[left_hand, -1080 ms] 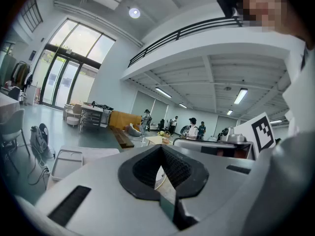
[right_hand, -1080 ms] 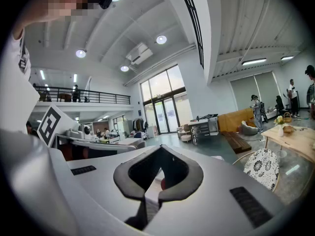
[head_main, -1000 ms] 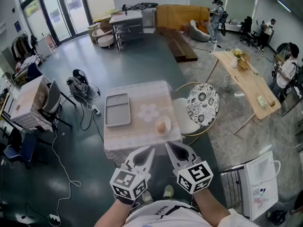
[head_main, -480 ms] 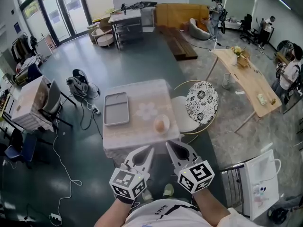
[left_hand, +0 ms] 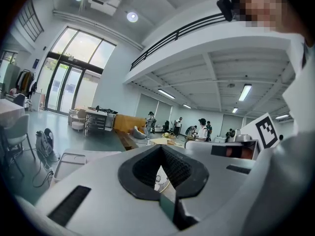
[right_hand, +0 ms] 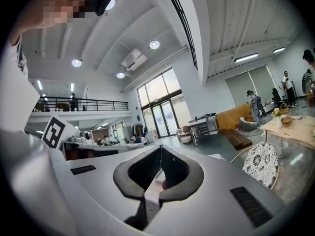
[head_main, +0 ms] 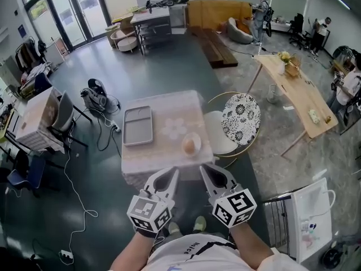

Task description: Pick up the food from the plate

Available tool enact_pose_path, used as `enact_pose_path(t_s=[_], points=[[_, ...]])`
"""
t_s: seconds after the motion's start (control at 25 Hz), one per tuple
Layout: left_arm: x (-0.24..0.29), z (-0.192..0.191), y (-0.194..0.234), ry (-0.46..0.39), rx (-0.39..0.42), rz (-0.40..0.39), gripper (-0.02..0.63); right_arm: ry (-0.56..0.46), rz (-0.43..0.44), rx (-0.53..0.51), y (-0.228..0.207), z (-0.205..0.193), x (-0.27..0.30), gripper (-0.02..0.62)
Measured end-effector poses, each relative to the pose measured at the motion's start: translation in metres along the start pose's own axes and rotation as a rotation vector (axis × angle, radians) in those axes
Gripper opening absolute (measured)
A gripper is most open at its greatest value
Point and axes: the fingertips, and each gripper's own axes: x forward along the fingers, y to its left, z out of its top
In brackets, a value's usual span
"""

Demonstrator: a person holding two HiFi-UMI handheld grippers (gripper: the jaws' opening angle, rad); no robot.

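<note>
Approach | worktop [head_main: 169, 109] sits nearer than a second ago | we keep left claw [head_main: 171, 174] and right claw [head_main: 206, 170] clenched, empty | food [head_main: 188, 145] on plate [head_main: 197, 136] untouched

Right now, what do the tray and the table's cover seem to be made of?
Tray: probably plastic, possibly metal; it is a uniform matte grey with a moulded raised rim.
Table cover: likely cloth or vinyl; it is pale and flower-printed, and drapes over the edges.

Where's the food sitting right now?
In the head view, the food sits on a plate at the near right corner of the table, right of the grey tray, beside the patterned chair.
</note>
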Motion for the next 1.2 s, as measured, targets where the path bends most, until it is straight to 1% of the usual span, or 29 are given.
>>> enact_pose_path(t_s=[0.28,0.64,1.04,1.2], points=[[0.002,-0.001,-0.005,-0.012,0.009,0.027,0.006,0.012,0.010,0.017,-0.010,-0.005,-0.004,0.015],[0.010,-0.002,-0.003,-0.009,0.015,0.034,0.006,0.024,0.002,0.035,-0.022,-0.009,0.002,0.014],[0.039,-0.007,0.032,0.000,0.003,0.013,0.006,0.058,-0.050,0.045,-0.042,-0.019,0.036,0.014],[0.058,-0.006,0.053,0.011,0.006,-0.012,0.006,0.076,-0.075,0.048,-0.052,-0.023,0.064,0.014]])
